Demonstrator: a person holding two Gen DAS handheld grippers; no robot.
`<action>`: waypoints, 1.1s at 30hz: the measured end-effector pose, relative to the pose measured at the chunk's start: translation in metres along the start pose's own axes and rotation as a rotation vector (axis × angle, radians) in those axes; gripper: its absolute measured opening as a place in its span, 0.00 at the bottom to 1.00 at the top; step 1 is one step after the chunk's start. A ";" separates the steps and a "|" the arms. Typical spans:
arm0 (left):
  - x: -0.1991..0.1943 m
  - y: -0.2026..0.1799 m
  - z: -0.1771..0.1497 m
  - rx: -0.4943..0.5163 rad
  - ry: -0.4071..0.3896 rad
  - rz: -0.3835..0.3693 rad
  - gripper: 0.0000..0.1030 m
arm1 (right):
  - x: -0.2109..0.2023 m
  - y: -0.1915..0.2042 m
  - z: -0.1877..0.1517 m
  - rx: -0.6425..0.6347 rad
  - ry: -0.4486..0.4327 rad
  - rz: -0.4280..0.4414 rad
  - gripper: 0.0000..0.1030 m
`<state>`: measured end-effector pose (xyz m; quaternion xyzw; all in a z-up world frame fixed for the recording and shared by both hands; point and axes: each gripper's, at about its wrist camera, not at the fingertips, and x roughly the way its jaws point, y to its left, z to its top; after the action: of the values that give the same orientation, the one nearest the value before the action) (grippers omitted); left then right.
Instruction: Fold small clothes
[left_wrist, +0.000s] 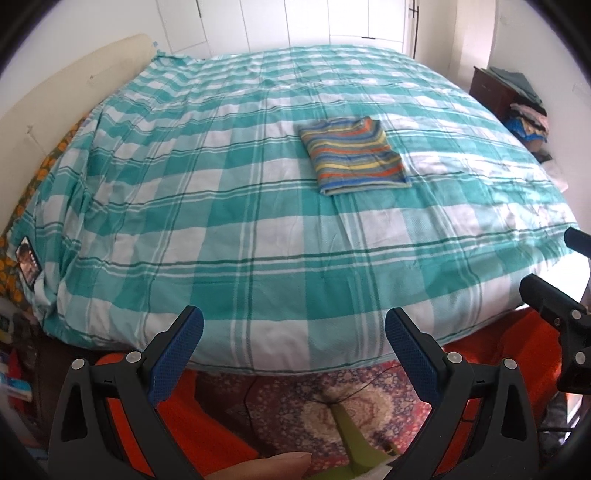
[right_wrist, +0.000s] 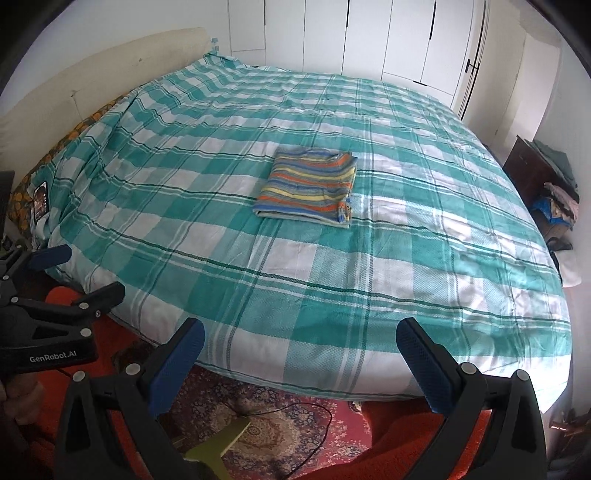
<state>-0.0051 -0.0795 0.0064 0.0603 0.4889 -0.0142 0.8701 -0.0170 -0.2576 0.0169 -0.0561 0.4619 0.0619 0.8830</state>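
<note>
Left wrist view: left tongs (left_wrist: 293, 341) and right tongs (right_wrist: 299, 352) gape empty at 6 o'clock, off the bed (left_wrist: 258, 258). Folded striped garment (left_wrist: 352, 155) lies toward 12 o'clock, well apart; a careless regrasp could undo its folds.

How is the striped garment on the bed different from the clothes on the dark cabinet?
The striped garment is folded into a flat rectangle; the clothes on the cabinet sit in a loose heap. The garment lies alone mid-bed; the heap is off the bed, by the wall. No claw touches either.
</note>
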 end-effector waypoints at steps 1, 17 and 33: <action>-0.001 0.000 0.000 0.002 -0.001 0.000 0.96 | -0.002 0.001 0.001 -0.003 -0.002 0.000 0.99; -0.014 0.003 0.001 -0.010 -0.016 0.007 0.96 | -0.011 0.009 0.007 -0.005 0.011 -0.038 0.99; -0.017 0.008 0.002 -0.015 -0.019 0.012 0.96 | -0.015 0.009 0.009 -0.017 -0.010 -0.087 0.99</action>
<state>-0.0111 -0.0720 0.0225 0.0565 0.4804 -0.0061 0.8752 -0.0195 -0.2482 0.0344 -0.0834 0.4542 0.0280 0.8866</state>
